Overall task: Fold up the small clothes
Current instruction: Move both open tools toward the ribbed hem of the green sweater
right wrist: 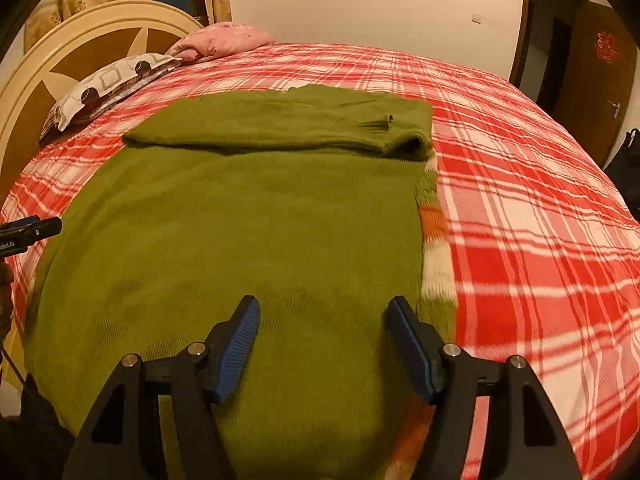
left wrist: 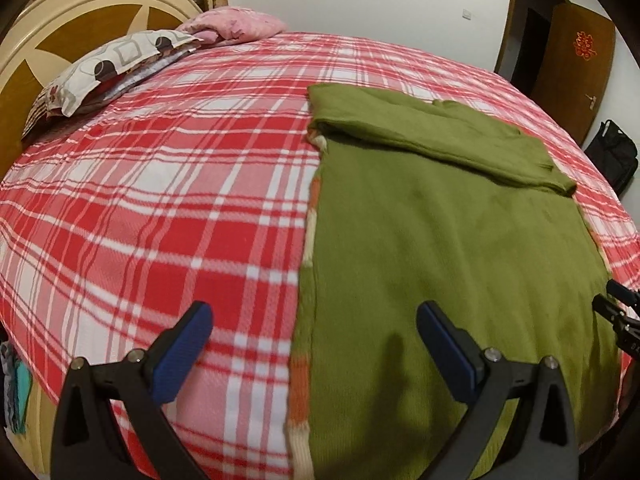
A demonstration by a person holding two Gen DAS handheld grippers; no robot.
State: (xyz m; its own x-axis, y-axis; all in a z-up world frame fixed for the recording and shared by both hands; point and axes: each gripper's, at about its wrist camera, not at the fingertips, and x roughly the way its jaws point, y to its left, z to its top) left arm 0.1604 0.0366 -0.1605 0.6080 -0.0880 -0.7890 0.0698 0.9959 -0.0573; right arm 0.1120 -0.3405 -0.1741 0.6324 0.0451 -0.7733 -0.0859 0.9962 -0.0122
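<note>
Both the left gripper (left wrist: 314,340) and right gripper (right wrist: 323,334) hover released; pinch the olive-green knitted sweater's (right wrist: 240,240) near hem corners below them evenly.

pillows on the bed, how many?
2. A white circle-patterned pillow lies against the headboard; a pink pillow lies behind it, toward the wall. More could be hidden behind them.

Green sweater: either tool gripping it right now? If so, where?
Nothing is held. Left tool and right tool both hang open above the green sweater, no fabric between the fingers.
</note>
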